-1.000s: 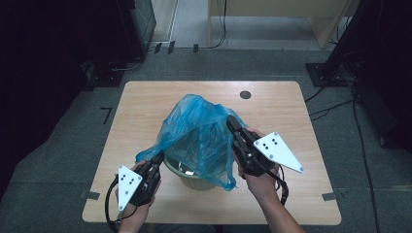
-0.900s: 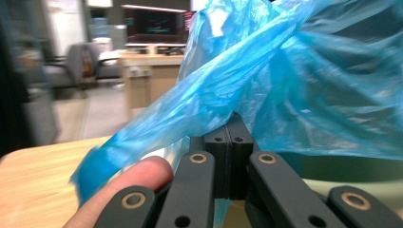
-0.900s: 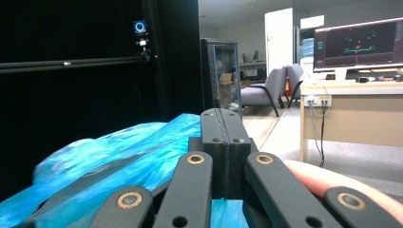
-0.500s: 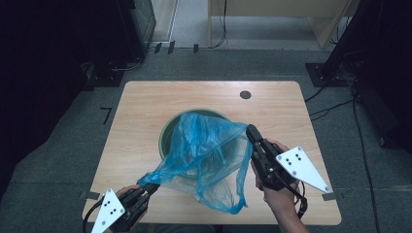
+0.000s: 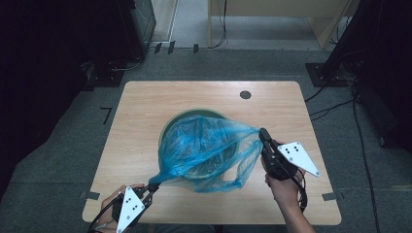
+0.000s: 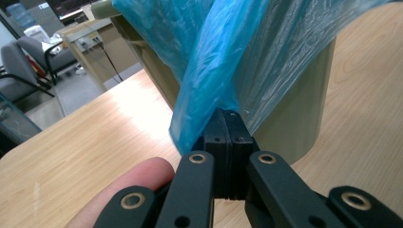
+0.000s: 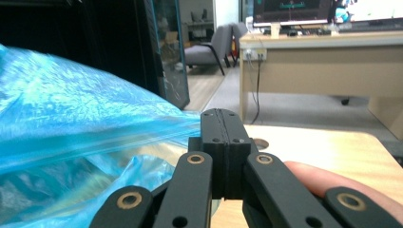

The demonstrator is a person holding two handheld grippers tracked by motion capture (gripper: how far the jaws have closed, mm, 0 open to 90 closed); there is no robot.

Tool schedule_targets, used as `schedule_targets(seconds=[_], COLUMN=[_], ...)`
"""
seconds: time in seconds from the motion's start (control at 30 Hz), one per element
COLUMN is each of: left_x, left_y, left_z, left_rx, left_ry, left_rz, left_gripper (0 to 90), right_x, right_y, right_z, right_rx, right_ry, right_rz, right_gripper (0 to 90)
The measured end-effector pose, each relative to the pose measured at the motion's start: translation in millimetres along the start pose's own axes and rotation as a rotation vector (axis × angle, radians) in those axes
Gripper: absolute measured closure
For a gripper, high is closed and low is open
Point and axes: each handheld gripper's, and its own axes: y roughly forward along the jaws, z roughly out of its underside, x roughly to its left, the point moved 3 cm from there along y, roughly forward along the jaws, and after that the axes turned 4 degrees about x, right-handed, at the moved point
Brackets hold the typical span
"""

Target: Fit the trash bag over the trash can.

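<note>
A thin blue plastic bag (image 5: pixel 204 148) is stretched over a pale green round bin (image 5: pixel 194 116) in the middle of the table. My left gripper (image 5: pixel 153 187) is shut on the bag's near-left corner, close to the table's front edge. The right gripper (image 5: pixel 262 133) is shut on the bag's right edge, beside the bin. In the left gripper view the black pads (image 6: pixel 228 130) pinch a twisted strand of the blue bag (image 6: pixel 214 71) in front of the bin's wall (image 6: pixel 294 118). The right gripper view has the pads (image 7: pixel 223 128) pressed together on the bag's film (image 7: pixel 71 123).
The wooden table (image 5: pixel 145 102) has a dark round hole (image 5: pixel 245 94) near its far right. Grey carpet surrounds it, with cables (image 5: pixel 335 104) on the right. A wooden desk (image 5: pixel 272 14) stands beyond, and dark equipment (image 5: pixel 58 43) on the left.
Both grippers have pulled the bag outward and down: the left toward the table's front-left edge, the right out to the right. The bag, bunched high above the bin before, now lies stretched lower across it.
</note>
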Motion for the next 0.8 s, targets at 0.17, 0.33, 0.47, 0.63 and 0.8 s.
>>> schedule_targets(seconds=[0.17, 0.33, 0.47, 0.63, 0.8], left_x=[6.1, 20.7, 36.8, 45.7, 45.3], left_y=[3.3, 6.1, 1.2, 12.4, 18.1], left_z=[4.5, 7.1, 6.4, 5.4, -1.2], left_rx=[-0.007, -0.029, -0.059, -0.038, -0.092], left_ry=[-0.014, -0.087, -0.186, -0.275, -0.311], left_rz=[-0.001, -0.166, -0.251, -0.255, -0.173], left_gripper=[90.0, 89.7, 89.4, 87.8, 57.1], right_x=[-5.7, 0.8, 7.6, 19.5, 28.8], right_y=[7.3, 16.4, 20.2, 38.5, 50.6], right_z=[13.9, 23.1, 14.0, 9.9, 3.7], right_rx=[0.032, 0.046, -0.010, 0.014, 0.017], right_ry=[-0.006, -0.012, -0.017, -0.040, -0.030], right_rz=[0.005, -0.024, -0.047, -0.079, -0.109], right_gripper=[90.0, 90.0, 90.0, 90.0, 90.0])
